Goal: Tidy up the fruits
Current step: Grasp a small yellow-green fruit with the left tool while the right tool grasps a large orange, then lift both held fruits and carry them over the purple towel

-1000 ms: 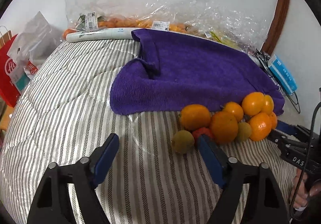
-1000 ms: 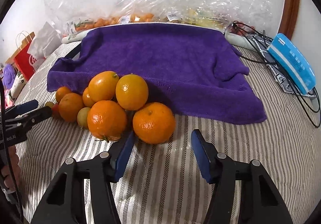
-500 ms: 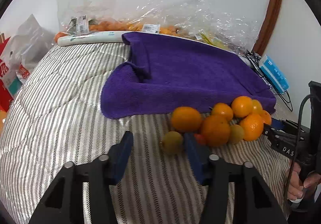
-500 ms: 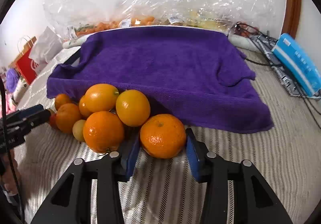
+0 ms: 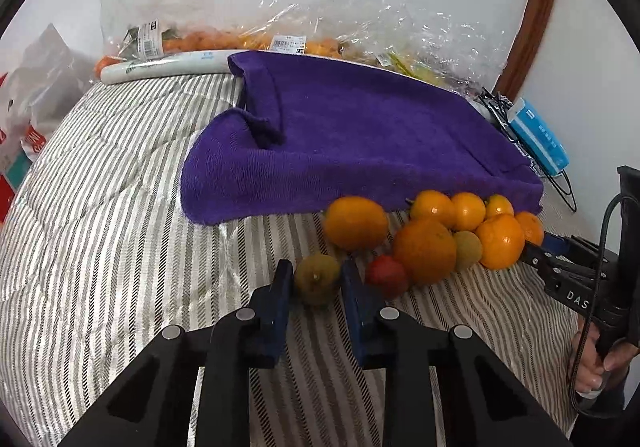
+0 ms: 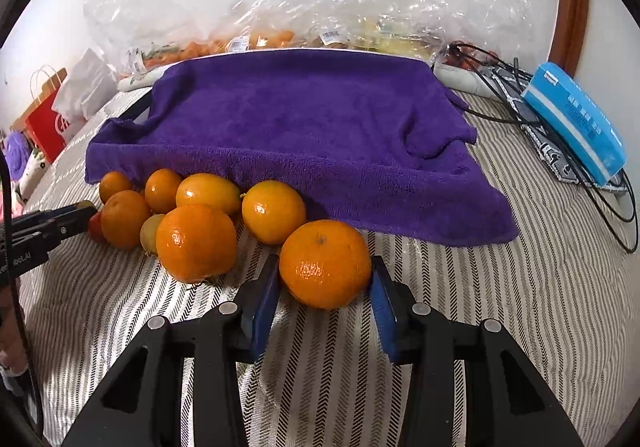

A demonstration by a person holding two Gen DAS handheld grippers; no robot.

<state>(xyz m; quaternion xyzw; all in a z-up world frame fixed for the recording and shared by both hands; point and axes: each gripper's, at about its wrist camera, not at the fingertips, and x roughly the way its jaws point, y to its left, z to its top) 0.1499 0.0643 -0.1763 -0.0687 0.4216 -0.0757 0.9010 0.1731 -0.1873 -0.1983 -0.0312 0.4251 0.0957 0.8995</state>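
Standing at the far left, beyond the striped bedcover [image 6: 500,327], a red paper bag [image 6: 46,123] with handles and a white plastic bag [image 6: 86,89] lean together; what they hold cannot be seen. Along the wall behind, crumpled clear plastic bags [image 6: 280,7] hold small orange fruit and something yellow-green, with price labels showing through. A purple towel [image 6: 304,135] lies spread in front of those bags.

At the towel's near edge sits the fruit pile. The left gripper [image 5: 316,281] has its blue pads clamped on a small greenish-brown fruit [image 5: 317,278] resting on the bedcover at the pile's left end. Just right of it lies a small red fruit [image 5: 386,275], touching a large orange [image 5: 425,250], with an oval orange fruit [image 5: 355,222] behind and several smaller oranges and a second greenish fruit [image 5: 467,249] packed close together.

At the pile's right end, the right gripper [image 6: 324,283] has its pads pressed against both sides of a mandarin [image 6: 325,263], which sits on the bedcover slightly apart from its neighbours.

Farther right, black cables [image 6: 560,151] trail across a patterned cloth, and a blue tissue pack [image 6: 576,119] lies on top.
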